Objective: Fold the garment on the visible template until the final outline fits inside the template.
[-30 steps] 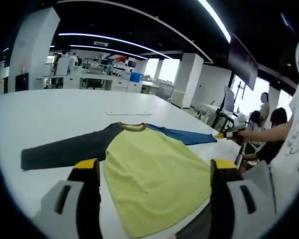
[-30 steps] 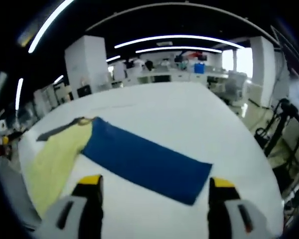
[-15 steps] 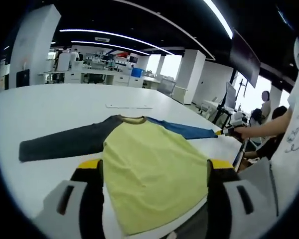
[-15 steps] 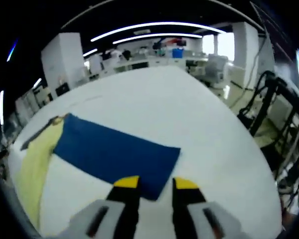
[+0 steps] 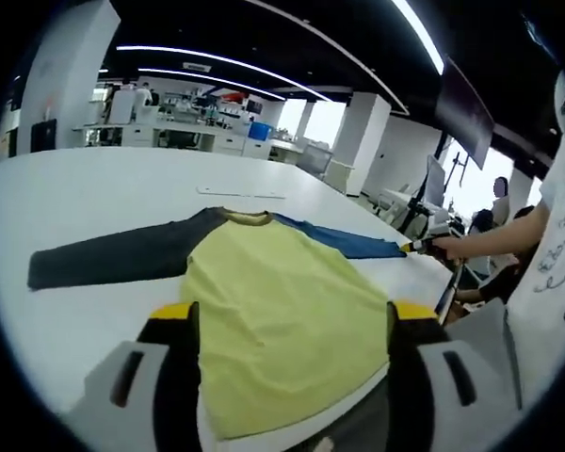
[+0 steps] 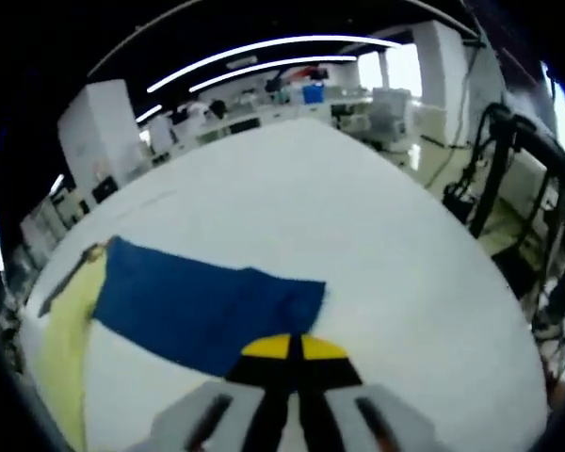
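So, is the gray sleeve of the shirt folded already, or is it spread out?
Spread. The gray sleeve lies flat and straight on the white table, reaching away from the yellow body, with no fold.

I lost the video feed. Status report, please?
Right gripper shut on blue sleeve cuff. Left gripper open over yellow shirt body. Grey sleeve flat. Nothing in the way.

A big white table (image 5: 94, 188) sits in a wide room — long light strips (image 5: 207, 71) glow on the dark ceiling, white pillars (image 5: 367, 137) stand near bright windows (image 5: 325, 122).
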